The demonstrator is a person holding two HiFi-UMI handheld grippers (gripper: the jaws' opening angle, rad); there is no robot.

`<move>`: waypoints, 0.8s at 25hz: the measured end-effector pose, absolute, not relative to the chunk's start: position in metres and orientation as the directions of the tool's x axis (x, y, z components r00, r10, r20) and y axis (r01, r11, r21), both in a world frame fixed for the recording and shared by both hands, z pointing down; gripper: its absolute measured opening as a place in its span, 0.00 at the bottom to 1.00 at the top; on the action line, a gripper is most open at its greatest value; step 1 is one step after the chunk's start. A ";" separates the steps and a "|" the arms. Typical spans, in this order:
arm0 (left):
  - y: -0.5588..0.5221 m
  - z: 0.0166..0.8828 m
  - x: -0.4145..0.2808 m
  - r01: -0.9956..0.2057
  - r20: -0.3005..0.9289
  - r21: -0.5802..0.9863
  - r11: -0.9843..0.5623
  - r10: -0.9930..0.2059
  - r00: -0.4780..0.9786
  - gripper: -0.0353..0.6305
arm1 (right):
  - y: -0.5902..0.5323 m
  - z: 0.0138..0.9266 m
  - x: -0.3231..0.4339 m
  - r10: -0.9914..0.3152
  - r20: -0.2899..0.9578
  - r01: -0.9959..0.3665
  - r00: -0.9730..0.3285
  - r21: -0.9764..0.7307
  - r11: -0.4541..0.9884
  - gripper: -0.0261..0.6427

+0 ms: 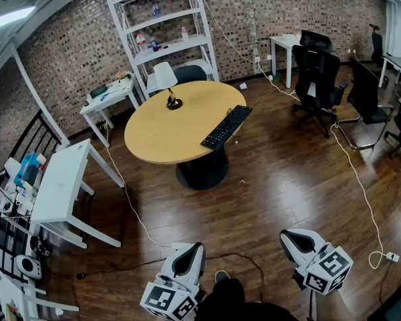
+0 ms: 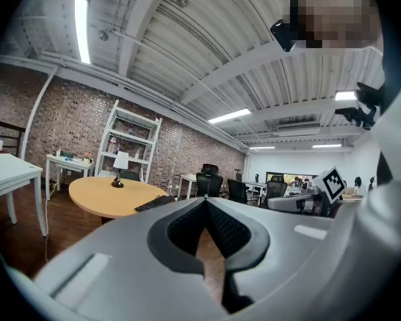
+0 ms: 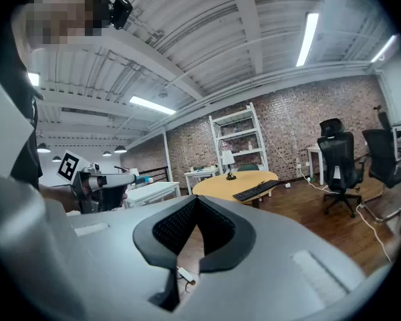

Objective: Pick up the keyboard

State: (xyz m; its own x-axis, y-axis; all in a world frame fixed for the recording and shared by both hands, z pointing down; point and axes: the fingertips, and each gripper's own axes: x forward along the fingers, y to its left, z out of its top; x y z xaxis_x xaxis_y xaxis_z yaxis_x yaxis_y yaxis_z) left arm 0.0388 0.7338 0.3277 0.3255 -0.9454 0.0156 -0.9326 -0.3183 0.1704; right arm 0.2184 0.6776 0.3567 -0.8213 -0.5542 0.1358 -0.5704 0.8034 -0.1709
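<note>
A black keyboard (image 1: 226, 127) lies slantwise at the right edge of a round yellow table (image 1: 167, 136), partly overhanging it. It also shows far off as the keyboard (image 2: 155, 203) in the left gripper view and the keyboard (image 3: 255, 190) in the right gripper view. My left gripper (image 1: 199, 245) and right gripper (image 1: 285, 234) hang low over the wooden floor, well short of the table. Both are shut with nothing between the jaws. The left gripper (image 2: 205, 200) points level and the right gripper (image 3: 195, 198) points about level, both toward the table.
A small lamp (image 1: 167, 82) stands on the table's far side. A white shelf (image 1: 164, 25) and a side table (image 1: 110, 102) stand by the brick wall. A white table (image 1: 60, 179) is at left, black office chairs (image 1: 317, 79) at right. A cable (image 1: 357, 179) runs across the floor.
</note>
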 end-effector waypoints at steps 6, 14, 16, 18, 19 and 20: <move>0.646 0.328 -0.015 -0.922 0.065 0.157 -0.354 -0.928 0.367 0.06 | 0.609 0.339 0.164 -0.582 0.125 -0.596 -0.803 -0.166 0.786 0.04; 0.538 0.318 -0.049 -0.886 0.070 0.071 -0.459 -0.883 0.463 0.06 | 0.515 0.342 0.135 -0.661 0.143 -0.676 -0.737 -0.177 0.715 0.04; 0.507 0.322 -0.064 -0.909 0.081 0.014 -0.417 -0.905 0.417 0.06 | 0.492 0.347 0.130 -0.663 0.164 -0.683 -0.731 -0.168 0.711 0.04; 0.480 0.325 -0.069 -0.924 0.097 0.010 -0.382 -0.919 0.382 0.06 | 0.469 0.351 0.131 -0.656 0.175 -0.679 -0.734 -0.180 0.712 0.04; 0.468 0.328 -0.066 -0.924 0.104 0.033 -0.382 -0.918 0.383 0.06 | 0.457 0.353 0.134 -0.654 0.179 -0.678 -0.735 -0.192 0.709 0.04; 0.456 0.331 -0.061 -0.920 0.108 0.055 -0.387 -0.914 0.391 0.06 | 0.441 0.357 0.139 -0.653 0.181 -0.678 -0.735 -0.204 0.707 0.04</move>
State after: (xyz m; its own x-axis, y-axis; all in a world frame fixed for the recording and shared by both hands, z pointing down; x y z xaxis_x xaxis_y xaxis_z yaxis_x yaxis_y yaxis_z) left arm -0.0608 0.4559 0.3306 0.3911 -0.9139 0.1085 -0.9203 -0.3873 0.0555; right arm 0.1388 0.4415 0.3565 -0.7354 -0.6531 0.1807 -0.6776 0.7066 -0.2036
